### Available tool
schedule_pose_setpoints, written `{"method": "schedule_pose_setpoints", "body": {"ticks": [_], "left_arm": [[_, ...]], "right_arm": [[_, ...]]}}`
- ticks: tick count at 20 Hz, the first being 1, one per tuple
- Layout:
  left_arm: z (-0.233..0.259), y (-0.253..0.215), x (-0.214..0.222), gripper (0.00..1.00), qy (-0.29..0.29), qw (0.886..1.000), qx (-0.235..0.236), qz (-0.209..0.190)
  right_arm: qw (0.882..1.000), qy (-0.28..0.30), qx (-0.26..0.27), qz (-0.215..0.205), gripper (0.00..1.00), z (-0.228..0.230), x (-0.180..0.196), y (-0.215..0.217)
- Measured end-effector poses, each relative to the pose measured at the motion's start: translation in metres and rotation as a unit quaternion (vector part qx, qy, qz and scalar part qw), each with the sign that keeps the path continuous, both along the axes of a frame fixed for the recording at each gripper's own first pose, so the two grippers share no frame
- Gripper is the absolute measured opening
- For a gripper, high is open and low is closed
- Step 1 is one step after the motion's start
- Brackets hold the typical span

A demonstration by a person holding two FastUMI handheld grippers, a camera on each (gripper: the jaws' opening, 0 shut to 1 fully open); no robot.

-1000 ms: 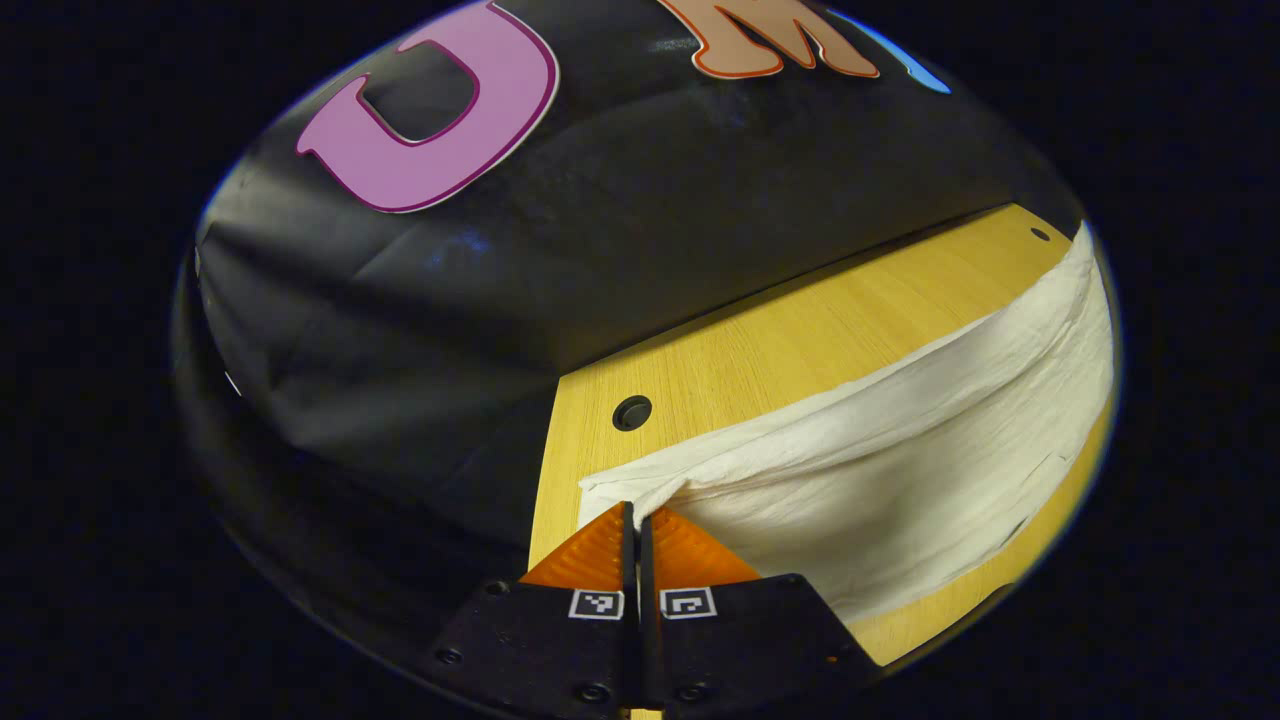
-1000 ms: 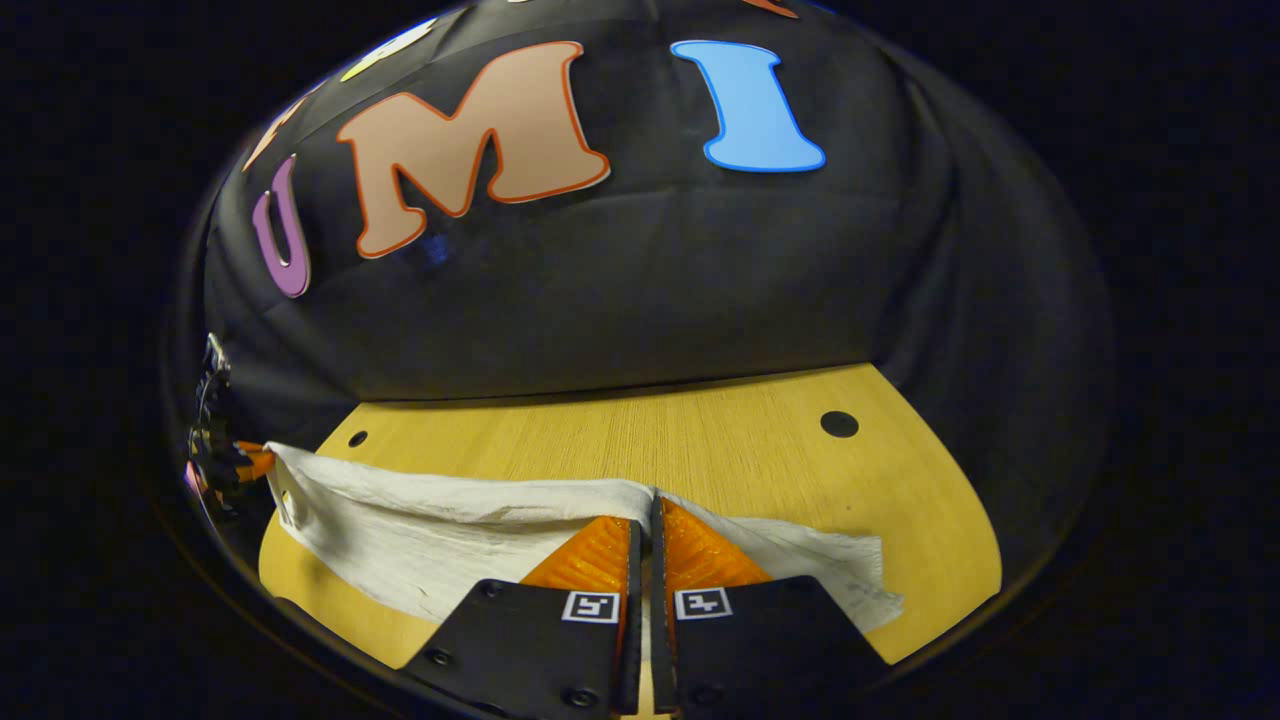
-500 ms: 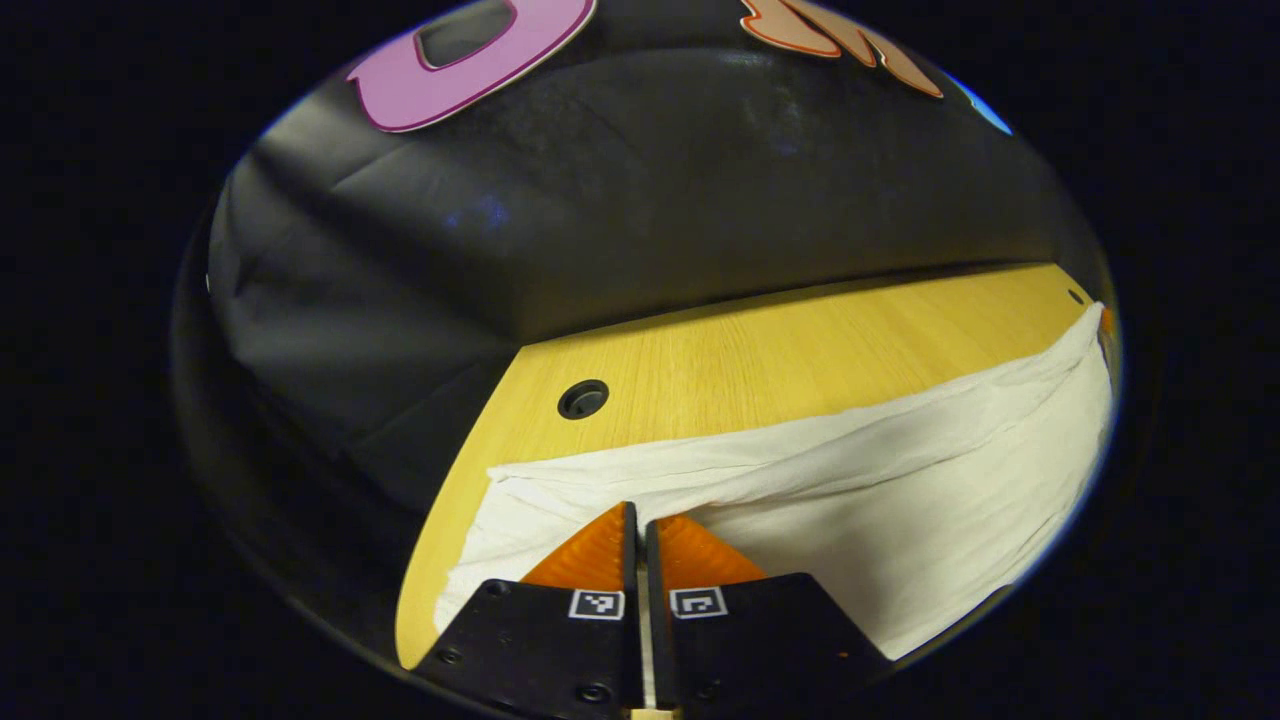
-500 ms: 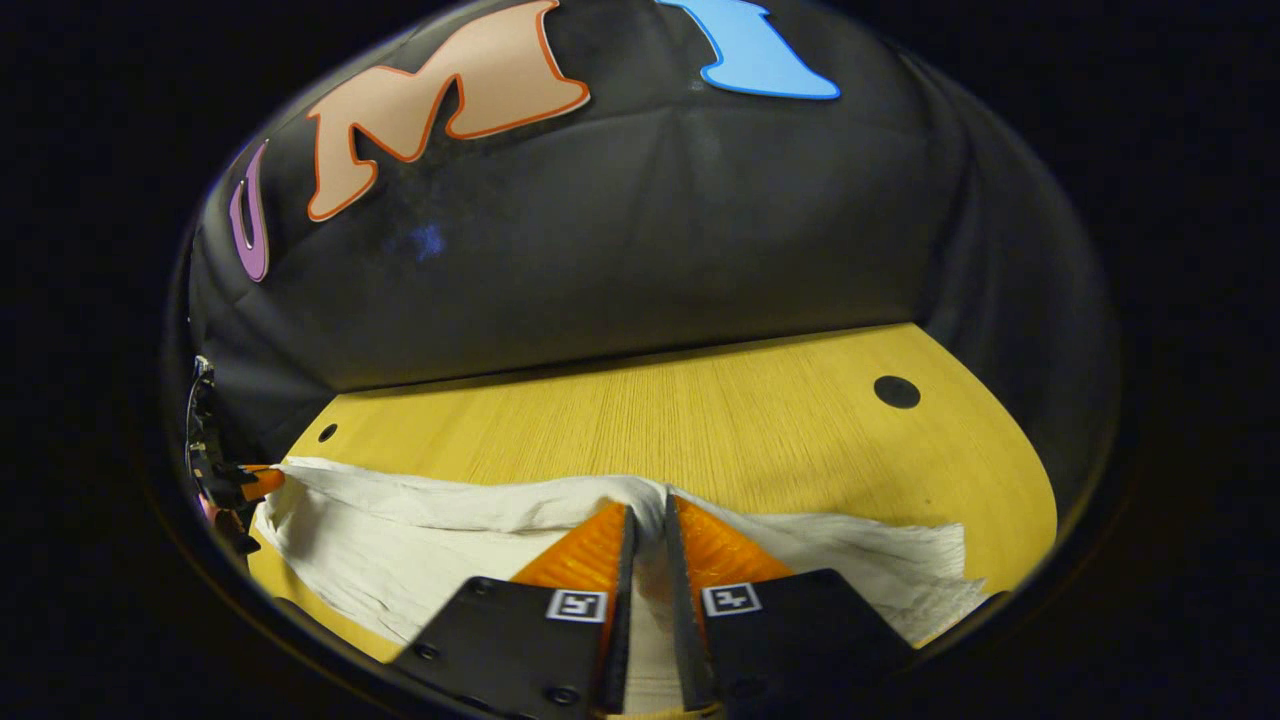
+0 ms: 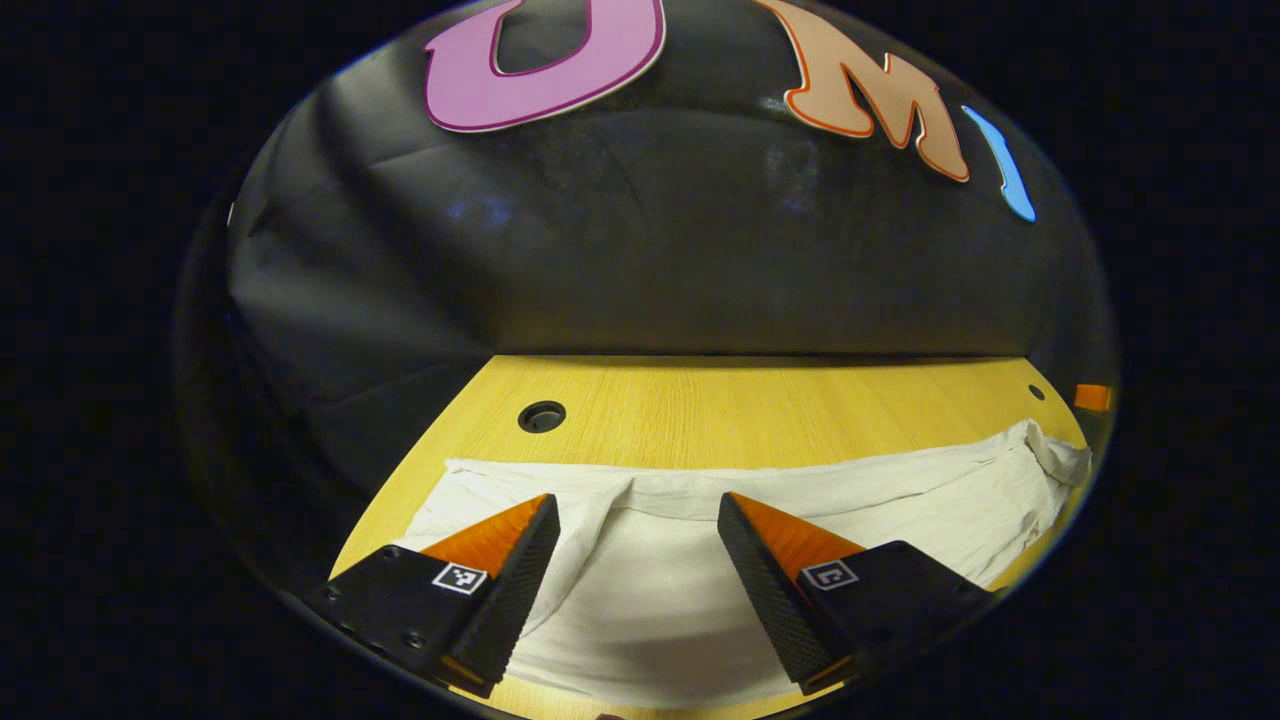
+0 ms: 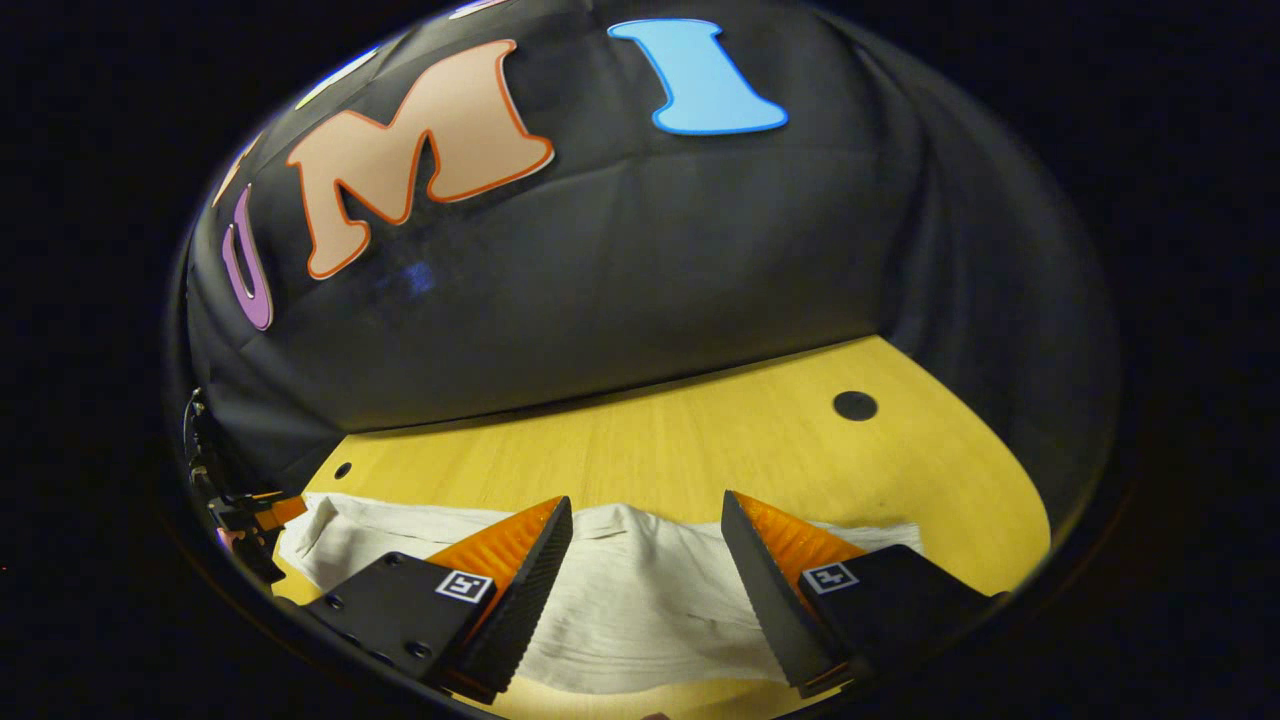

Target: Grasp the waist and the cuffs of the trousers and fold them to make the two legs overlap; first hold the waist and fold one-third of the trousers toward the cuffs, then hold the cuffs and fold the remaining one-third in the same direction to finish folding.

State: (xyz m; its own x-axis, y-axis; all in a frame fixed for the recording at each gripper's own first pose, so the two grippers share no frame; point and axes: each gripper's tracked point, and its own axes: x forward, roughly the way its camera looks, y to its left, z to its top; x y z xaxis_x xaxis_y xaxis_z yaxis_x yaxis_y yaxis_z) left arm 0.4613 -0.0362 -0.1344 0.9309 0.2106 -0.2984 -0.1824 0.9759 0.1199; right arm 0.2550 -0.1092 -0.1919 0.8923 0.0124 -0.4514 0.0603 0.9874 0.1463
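Now both tools stand wide open with nothing between their fingers. The left tool (image 5: 634,535) hangs just above the trousers (image 5: 700,560), its two fingers spread to either side of a small pleat in the cloth's far edge. The right tool (image 6: 645,540) is spread just as wide over the same white cloth (image 6: 640,600), holding nothing.

The trousers lie flat on the bench (image 5: 760,410) as one long pale band, with bare wood between their far edge and the booth wall. In the left gripper view the band runs off to the right of the left tool and ends in a rumpled corner (image 5: 1055,460). In the right gripper view it runs to the left, where the other tool's tip shows small at the cloth's end.

Judging by the narrow strip, the legs seem already laid one over the other, so the lengthwise fold looks done. Which end is the waist I cannot tell. The next move would call for both tools to travel to the waist end, close on its edge, and carry a third of the length toward the cuffs.
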Motion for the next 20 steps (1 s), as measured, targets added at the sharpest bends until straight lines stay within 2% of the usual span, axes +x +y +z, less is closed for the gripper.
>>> {"method": "schedule_pose_setpoints", "body": {"ticks": [5,6,7,8,11,15,16,17,20], "left_arm": [[0.027,-0.010,-0.056,0.97,-0.021,1.000,0.000,0.017],[0.029,-0.014,-0.065,0.98,-0.025,0.999,-0.010,0.019],[0.031,-0.018,-0.074,0.97,-0.028,0.999,-0.017,0.022],[0.034,-0.021,-0.084,0.97,-0.032,0.999,-0.020,0.028],[0.039,-0.024,-0.110,0.97,-0.038,0.998,-0.014,0.049],[0.041,-0.028,-0.140,0.97,-0.040,0.997,-0.019,0.069],[0.042,-0.028,-0.146,0.97,-0.042,0.996,-0.018,0.074],[0.044,-0.029,-0.149,0.97,-0.044,0.996,-0.018,0.078],[0.046,-0.033,-0.157,0.97,-0.044,0.995,-0.014,0.085]], "right_arm": [[0.997,0.002,-0.039,-0.065,0.96,0.009,-0.050,-0.083],[0.996,0.008,-0.042,-0.077,0.92,0.006,-0.059,-0.097],[0.995,0.013,-0.046,-0.088,0.96,0.002,-0.067,-0.109],[0.993,0.019,-0.052,-0.100,0.91,-0.003,-0.076,-0.126],[0.990,0.045,-0.067,-0.116,0.92,-0.024,-0.095,-0.156],[0.987,0.082,-0.066,-0.123,0.92,-0.055,-0.108,-0.173],[0.986,0.090,-0.063,-0.125,0.92,-0.062,-0.108,-0.174],[0.986,0.096,-0.059,-0.123,0.96,-0.069,-0.107,-0.175],[0.986,0.104,-0.040,-0.120,0.96,-0.084,-0.099,-0.171]]}}
